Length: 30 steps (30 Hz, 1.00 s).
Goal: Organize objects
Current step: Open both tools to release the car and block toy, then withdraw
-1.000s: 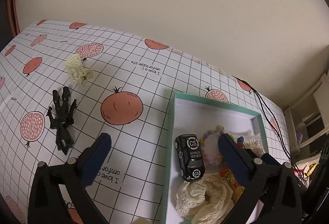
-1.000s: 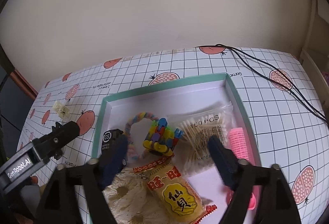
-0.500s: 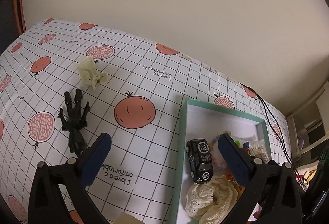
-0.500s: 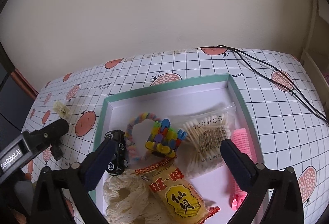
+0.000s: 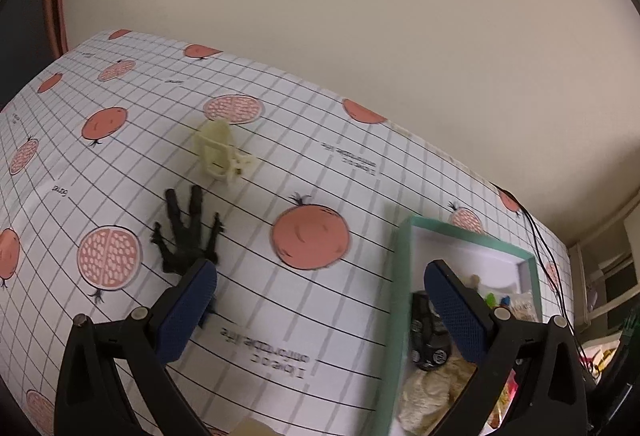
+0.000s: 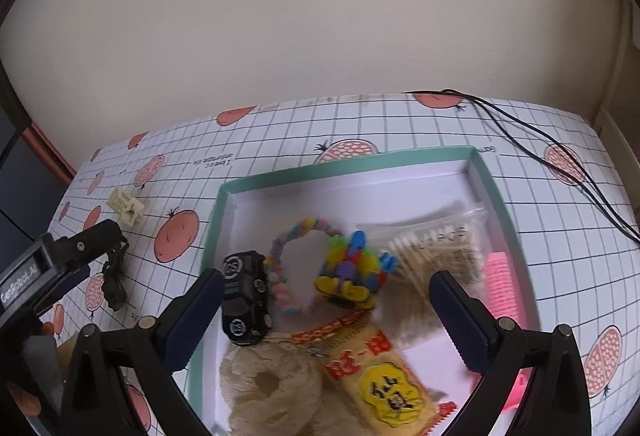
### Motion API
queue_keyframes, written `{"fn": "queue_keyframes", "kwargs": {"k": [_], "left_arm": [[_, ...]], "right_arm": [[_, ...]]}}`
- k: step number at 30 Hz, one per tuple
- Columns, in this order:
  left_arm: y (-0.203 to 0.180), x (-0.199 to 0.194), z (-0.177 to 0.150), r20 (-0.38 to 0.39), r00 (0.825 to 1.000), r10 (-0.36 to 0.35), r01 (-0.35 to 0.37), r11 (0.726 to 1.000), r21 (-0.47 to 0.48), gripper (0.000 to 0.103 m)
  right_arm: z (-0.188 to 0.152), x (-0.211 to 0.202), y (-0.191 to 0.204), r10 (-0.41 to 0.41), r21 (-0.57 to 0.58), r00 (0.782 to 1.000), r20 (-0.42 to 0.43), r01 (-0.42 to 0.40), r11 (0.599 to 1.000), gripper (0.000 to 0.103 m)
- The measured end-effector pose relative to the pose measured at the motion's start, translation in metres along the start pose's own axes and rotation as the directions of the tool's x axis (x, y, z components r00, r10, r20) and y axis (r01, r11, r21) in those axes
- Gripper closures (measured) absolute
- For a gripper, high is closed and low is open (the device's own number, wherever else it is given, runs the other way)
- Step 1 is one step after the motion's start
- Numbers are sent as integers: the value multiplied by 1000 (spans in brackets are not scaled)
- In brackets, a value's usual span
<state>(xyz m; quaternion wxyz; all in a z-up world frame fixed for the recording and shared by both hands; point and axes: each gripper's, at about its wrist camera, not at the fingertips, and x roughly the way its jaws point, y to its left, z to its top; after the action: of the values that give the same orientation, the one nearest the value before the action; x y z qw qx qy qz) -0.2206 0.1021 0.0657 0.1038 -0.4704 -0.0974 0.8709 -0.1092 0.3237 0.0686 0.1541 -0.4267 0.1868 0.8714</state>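
A teal-rimmed white box (image 6: 492,178) (image 5: 400,268) holds a black toy car (image 6: 244,296) (image 5: 426,332), a pastel bead bracelet (image 6: 288,256), a colourful block toy (image 6: 352,268), a cotton swab bag (image 6: 436,248), a pink roller (image 6: 504,288), a yellow snack packet (image 6: 384,380) and a cream scrunchie (image 6: 272,384). Outside it on the cloth lie a black figure (image 5: 186,236) (image 6: 114,282) and a cream clip (image 5: 220,152) (image 6: 126,206). My left gripper (image 5: 320,296) is open just right of the black figure. Above the box, my right gripper (image 6: 326,300) is open and holds nothing.
The table wears a white grid cloth with pomegranate prints (image 5: 310,240). A black cable (image 6: 540,140) runs across its far right corner. A beige wall stands right behind the table. The left gripper body (image 6: 52,268) shows at the left of the right wrist view.
My left gripper has swung left, away from the box and toward the black figure and cream clip. My right gripper has opened wider and drawn back a little over the box.
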Motion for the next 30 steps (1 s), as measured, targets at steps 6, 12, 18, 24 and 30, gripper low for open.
{"fn": "queue_keyframes", "kwargs": {"k": [6, 12, 18, 24, 30], "left_arm": [[39, 4, 12, 18, 999, 37, -36, 998, -45, 0], [85, 7, 21, 18, 998, 68, -66, 993, -98, 0], [116, 12, 23, 0, 997, 82, -81, 989, -126, 0], [112, 25, 19, -50, 997, 64, -69, 994, -90, 0], [104, 41, 6, -109, 991, 79, -91, 990, -111, 0]], "right_arm": [[1, 7, 21, 21, -12, 1000, 4, -21, 1000, 0], [1, 13, 53, 34, -49, 999, 23, -33, 998, 0], [5, 17, 89, 63, -84, 995, 75, -56, 995, 0], [9, 18, 102, 63, -89, 993, 103, -54, 995, 0], [11, 25, 101, 48, -88, 994, 97, -40, 995, 0]]}}
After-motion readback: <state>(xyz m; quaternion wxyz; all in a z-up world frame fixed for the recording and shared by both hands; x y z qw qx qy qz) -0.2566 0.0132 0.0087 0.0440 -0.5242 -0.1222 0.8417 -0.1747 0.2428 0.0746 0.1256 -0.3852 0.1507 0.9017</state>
